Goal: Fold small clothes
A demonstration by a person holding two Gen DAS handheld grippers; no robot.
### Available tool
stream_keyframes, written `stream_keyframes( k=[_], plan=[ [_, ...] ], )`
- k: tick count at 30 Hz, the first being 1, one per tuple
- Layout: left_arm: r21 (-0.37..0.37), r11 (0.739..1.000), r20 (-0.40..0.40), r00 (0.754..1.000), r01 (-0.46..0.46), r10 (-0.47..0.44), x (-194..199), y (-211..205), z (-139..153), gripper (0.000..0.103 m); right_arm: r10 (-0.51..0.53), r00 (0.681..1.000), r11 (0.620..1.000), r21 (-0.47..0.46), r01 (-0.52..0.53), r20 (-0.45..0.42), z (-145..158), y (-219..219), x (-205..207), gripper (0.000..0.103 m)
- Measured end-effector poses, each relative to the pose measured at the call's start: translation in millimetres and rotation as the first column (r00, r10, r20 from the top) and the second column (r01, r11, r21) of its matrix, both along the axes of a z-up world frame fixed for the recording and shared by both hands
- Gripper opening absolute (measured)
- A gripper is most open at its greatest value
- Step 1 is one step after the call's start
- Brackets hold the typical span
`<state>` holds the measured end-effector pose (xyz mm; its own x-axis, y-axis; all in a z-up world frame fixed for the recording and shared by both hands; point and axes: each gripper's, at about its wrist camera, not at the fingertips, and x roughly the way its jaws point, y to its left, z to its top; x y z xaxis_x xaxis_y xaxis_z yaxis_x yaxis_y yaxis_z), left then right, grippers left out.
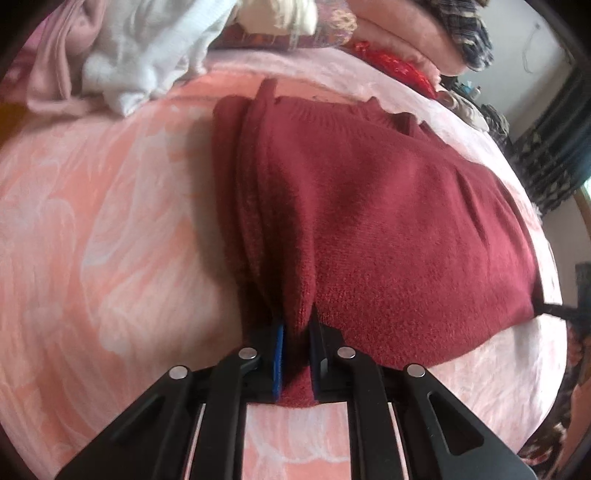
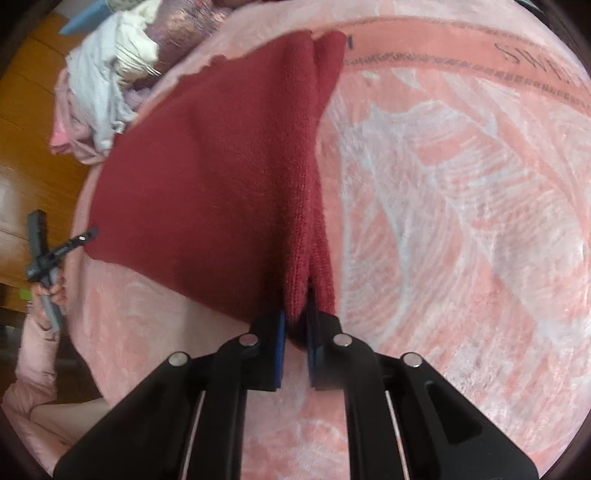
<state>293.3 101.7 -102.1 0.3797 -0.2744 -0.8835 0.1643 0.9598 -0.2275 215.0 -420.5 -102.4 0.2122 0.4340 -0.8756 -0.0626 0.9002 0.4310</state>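
A dark red knitted sweater (image 1: 369, 206) lies on a pink patterned blanket (image 1: 110, 221). My left gripper (image 1: 295, 354) is shut on a pinched ridge of its hem, the fabric bunched between the blue pads. In the right wrist view the same sweater (image 2: 207, 184) spreads to the left, and my right gripper (image 2: 295, 332) is shut on another folded edge of it. The left gripper (image 2: 74, 242) shows at the sweater's far left corner in the right wrist view. The right gripper's tip (image 1: 561, 310) shows at the sweater's right corner in the left wrist view.
A pile of white and pink clothes (image 1: 122, 62) lies at the blanket's far left; it also shows in the right wrist view (image 2: 99, 85). Folded pink and plaid textiles (image 1: 424, 33) are stacked at the back. A wooden floor (image 2: 29, 110) lies beyond the blanket's left edge.
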Motion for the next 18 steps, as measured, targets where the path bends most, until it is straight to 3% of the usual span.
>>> stream_keyframes(
  k=[2, 3, 4, 5, 6, 10, 11, 13, 14, 16, 18],
  plan=[
    [0.007, 1.000, 0.006, 1.000, -0.012, 0.011, -6, 1, 5, 0.025, -0.005, 1.000, 1.000, 0.004, 0.005, 0.009, 3, -2, -6, 0.023],
    [0.013, 0.999, 0.009, 0.999, -0.032, 0.032, -10, 2, 8, 0.037, -0.011, 1.000, 1.000, -0.004, 0.011, 0.009, 3, -2, -9, 0.026],
    [0.012, 0.999, 0.010, 0.999, -0.044, 0.044, -13, 4, 8, 0.056, -0.030, 1.000, 0.999, -0.021, 0.030, 0.008, 3, -3, -13, 0.042],
    [0.010, 0.998, 0.011, 0.998, -0.058, 0.058, -16, 4, 9, 0.065, -0.044, 0.999, 0.999, -0.021, 0.045, 0.011, 1, -5, -13, 0.051],
    [0.004, 0.998, 0.014, 0.998, -0.069, 0.069, -20, 3, 8, 0.071, -0.050, 0.999, 0.999, -0.011, 0.050, 0.007, 0, -8, -14, 0.052],
    [0.065, 0.997, 0.036, 0.998, -0.045, 0.043, -23, -10, 4, 0.069, -0.087, 0.996, 0.996, 0.027, 0.088, -0.031, -12, -10, -10, 0.052],
    [0.076, 0.996, 0.035, 0.998, -0.045, 0.042, -22, -13, 1, 0.065, -0.095, 0.995, 0.994, 0.045, 0.096, -0.036, -14, -9, -7, 0.052],
    [0.097, 0.994, 0.033, 0.998, -0.054, 0.051, -21, -15, -4, 0.047, -0.095, 0.994, 0.993, 0.059, 0.098, -0.043, -16, -8, -4, 0.049],
    [0.111, 0.992, 0.045, 0.998, -0.058, 0.053, -23, -17, -4, 0.042, -0.090, 0.995, 0.994, 0.057, 0.092, -0.045, -15, -7, -3, 0.039],
    [0.104, 0.993, 0.047, 0.998, -0.056, 0.051, -23, -16, -3, 0.022, -0.077, 0.996, 0.995, 0.064, 0.080, -0.055, -16, -4, -2, 0.020],
    [0.094, 0.992, 0.036, 0.996, -0.081, 0.078, -21, -11, 0, 0.016, -0.067, 0.997, 0.996, 0.057, 0.069, -0.043, -12, -1, -5, 0.015]
  ],
)
